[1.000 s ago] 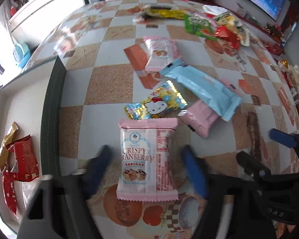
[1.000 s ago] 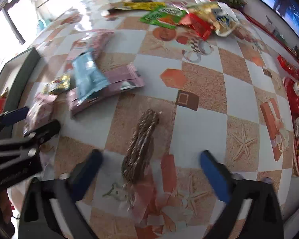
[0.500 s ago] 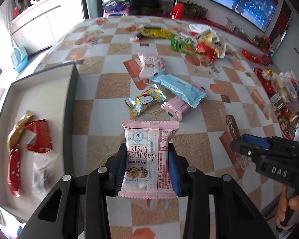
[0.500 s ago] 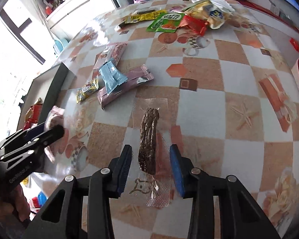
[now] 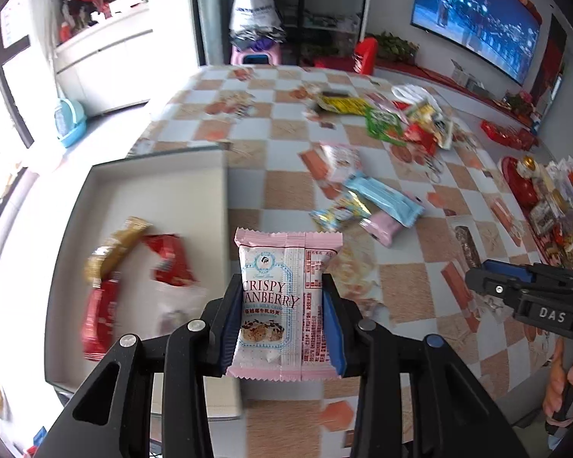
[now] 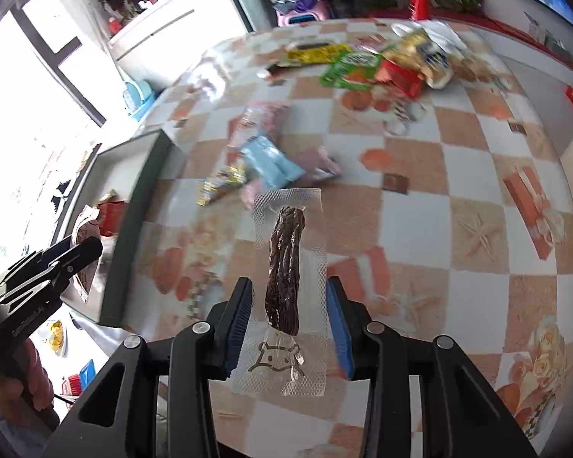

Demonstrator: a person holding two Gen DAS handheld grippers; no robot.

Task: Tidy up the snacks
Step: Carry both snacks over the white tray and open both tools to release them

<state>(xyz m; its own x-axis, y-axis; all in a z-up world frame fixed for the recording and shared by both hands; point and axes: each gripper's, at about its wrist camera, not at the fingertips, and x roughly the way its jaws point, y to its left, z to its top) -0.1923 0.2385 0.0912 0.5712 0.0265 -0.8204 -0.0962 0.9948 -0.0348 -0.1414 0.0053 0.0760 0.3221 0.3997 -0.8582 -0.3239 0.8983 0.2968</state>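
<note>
My left gripper (image 5: 279, 320) is shut on a pink Crispy Cranberry packet (image 5: 286, 297) and holds it in the air over the right wall of a white box (image 5: 149, 183). The box holds red and gold snack packets (image 5: 168, 259). My right gripper (image 6: 289, 324) is shut on a clear-wrapped dark meat stick (image 6: 286, 267), lifted above the checkered table (image 6: 477, 191). A cluster of blue, pink and gold packets (image 5: 378, 206) lies mid-table. The left gripper also shows at the left edge of the right wrist view (image 6: 57, 263).
A pile of green, yellow and red snack bags (image 5: 401, 118) lies at the table's far side. A red tray with sweets (image 5: 546, 206) stands at the right edge. A TV (image 5: 477, 19) hangs on the back wall. The box shows in the right wrist view (image 6: 141, 198).
Both grippers closed on their snacks and lifted them off the table. The left gripper has carried the cranberry packet left toward the box; the right has risen with the meat stick.
</note>
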